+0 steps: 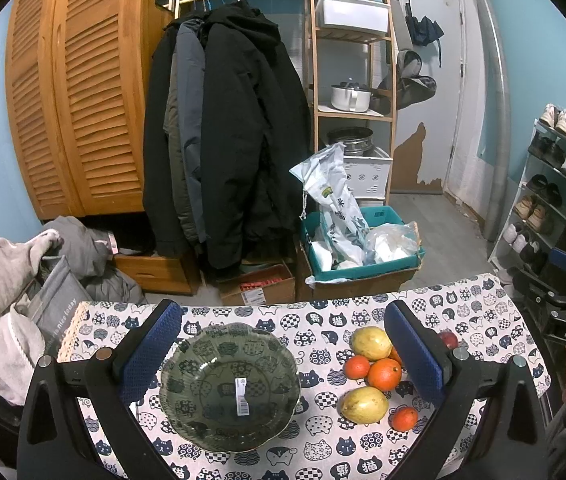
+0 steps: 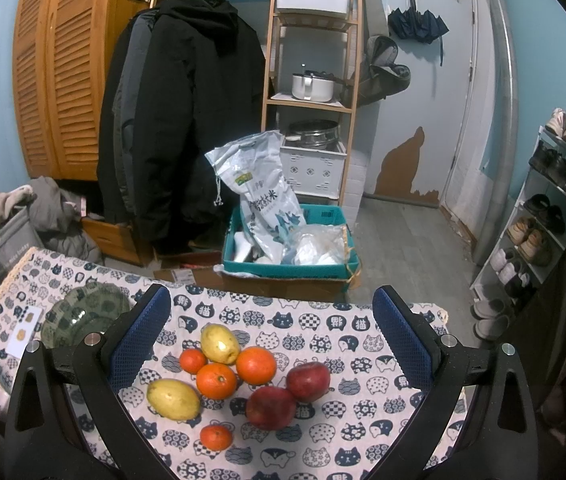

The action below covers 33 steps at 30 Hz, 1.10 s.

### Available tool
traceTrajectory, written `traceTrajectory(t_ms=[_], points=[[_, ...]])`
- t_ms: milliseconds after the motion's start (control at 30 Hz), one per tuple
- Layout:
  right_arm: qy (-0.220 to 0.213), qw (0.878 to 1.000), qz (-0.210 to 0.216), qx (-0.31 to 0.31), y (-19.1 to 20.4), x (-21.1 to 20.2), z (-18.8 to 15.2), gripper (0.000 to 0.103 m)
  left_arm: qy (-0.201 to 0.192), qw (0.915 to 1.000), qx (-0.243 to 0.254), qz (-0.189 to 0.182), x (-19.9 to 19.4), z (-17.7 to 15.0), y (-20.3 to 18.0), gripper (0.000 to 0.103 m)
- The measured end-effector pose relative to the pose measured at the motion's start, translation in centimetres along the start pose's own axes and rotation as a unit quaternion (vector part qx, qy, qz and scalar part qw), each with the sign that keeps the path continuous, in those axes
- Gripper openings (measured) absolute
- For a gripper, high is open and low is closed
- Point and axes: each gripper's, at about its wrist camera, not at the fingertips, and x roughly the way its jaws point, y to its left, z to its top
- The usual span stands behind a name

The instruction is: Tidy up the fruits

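Your left hand-held gripper (image 1: 283, 354) hovers with its jaws wide, empty, framing the green glass bowl (image 1: 230, 388) on the cat-print surface (image 1: 323, 452). Your right hand-held gripper (image 2: 271, 334) is likewise wide and empty; between its fingers lie the fruits: two yellow mangoes (image 2: 173, 399), four oranges (image 2: 216, 381), and two red apples (image 2: 271, 407) touching each other, nearer its right finger.
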Motion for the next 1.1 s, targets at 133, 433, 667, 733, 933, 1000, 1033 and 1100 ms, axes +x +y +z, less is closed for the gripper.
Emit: traceTrajectory(t_ms=[133, 433, 667, 733, 933, 1000, 1033, 1100], points=[[0.000, 1.000, 0.000, 0.000, 0.03, -0.03, 0.01, 0.099, 0.000, 1.0000, 0.000, 0.000, 0.00, -0.08, -0.02, 0.102], [0.000, 1.000, 0.000, 0.000, 0.03, -0.04, 0.04, 0.099, 0.000, 1.0000, 0.000, 0.000, -0.03, -0.04, -0.08, 0.102], [-0.001, 1.000, 0.000, -0.001, 0.05, -0.07, 0.01, 0.099, 0.000, 1.0000, 0.000, -0.001, -0.04, -0.06, -0.09, 0.102], [-0.001, 1.000, 0.000, -0.001, 0.05, -0.09, 0.01, 0.099, 0.001, 1.0000, 0.000, 0.000, -0.03, -0.06, -0.09, 0.102], [-0.001, 1.000, 0.000, -0.001, 0.04, -0.12, -0.01, 0.099, 0.003, 1.0000, -0.001, -0.002, -0.18, 0.04, -0.44, 0.102], [-0.001, 1.000, 0.000, -0.001, 0.03, -0.13, -0.01, 0.099, 0.003, 1.0000, 0.000, -0.003, -0.40, -0.07, -0.78, 0.102], [-0.001, 1.000, 0.000, -0.001, 0.03, -0.13, -0.02, 0.099, 0.002, 1.0000, 0.000, -0.003, -0.32, -0.10, -0.67, 0.102], [-0.001, 1.000, -0.001, -0.002, 0.01, -0.10, -0.02, 0.099, 0.002, 1.0000, 0.000, -0.003, -0.36, -0.06, -0.77, 0.102]])
